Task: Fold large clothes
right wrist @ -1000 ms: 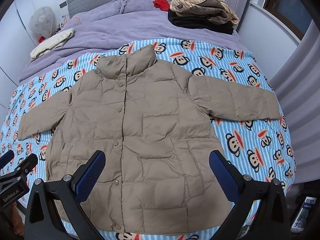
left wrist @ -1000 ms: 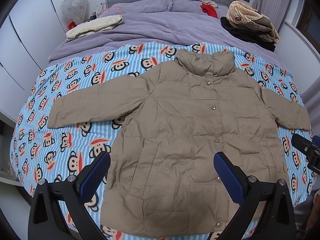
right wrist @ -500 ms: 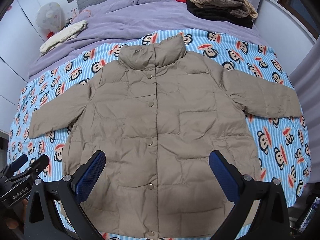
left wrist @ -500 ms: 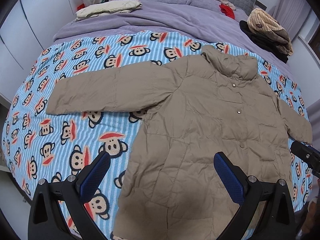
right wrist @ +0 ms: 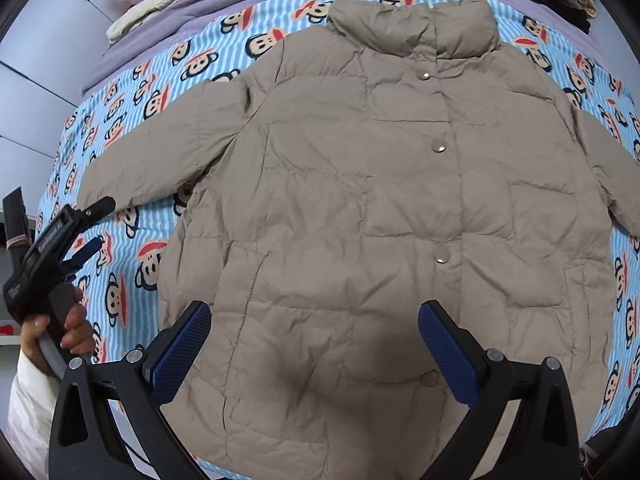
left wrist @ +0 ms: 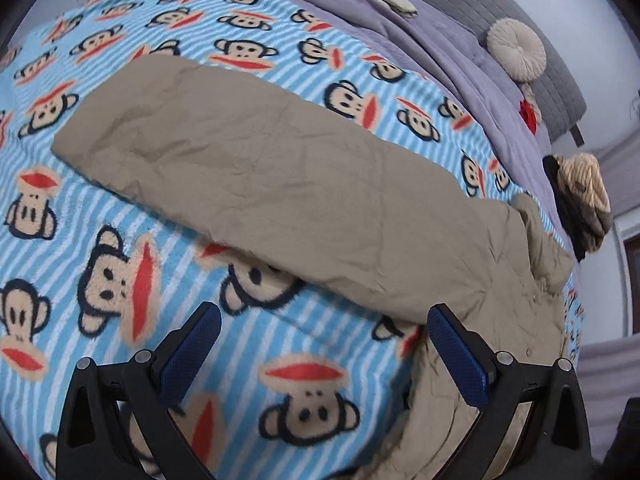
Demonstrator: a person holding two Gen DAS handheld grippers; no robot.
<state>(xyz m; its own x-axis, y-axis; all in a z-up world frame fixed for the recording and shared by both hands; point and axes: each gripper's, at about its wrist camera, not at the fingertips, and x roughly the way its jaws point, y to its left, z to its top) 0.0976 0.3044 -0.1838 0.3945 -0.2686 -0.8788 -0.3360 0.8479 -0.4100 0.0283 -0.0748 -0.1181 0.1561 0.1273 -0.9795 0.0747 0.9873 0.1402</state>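
Note:
A beige puffer jacket [right wrist: 380,208] lies flat, front up, snapped shut, on a blue monkey-print blanket [right wrist: 120,280]. My right gripper [right wrist: 316,340] is open and empty above the jacket's lower hem. My left gripper [left wrist: 324,344] is open and empty, close above the blanket just below the jacket's left sleeve [left wrist: 260,176]. The left gripper also shows in the right wrist view [right wrist: 92,228], held in a hand near the sleeve cuff [right wrist: 100,184].
The blanket covers a bed with a purple duvet [left wrist: 440,40]. A round cushion [left wrist: 516,48] and a pile of folded clothes [left wrist: 580,196] lie near the headboard. A cream garment [right wrist: 160,0] lies at the far left. White cupboards [right wrist: 24,80] stand left of the bed.
My left gripper has swung left and dropped close to the left sleeve. My right gripper has moved in nearer over the jacket body. Both stay open.

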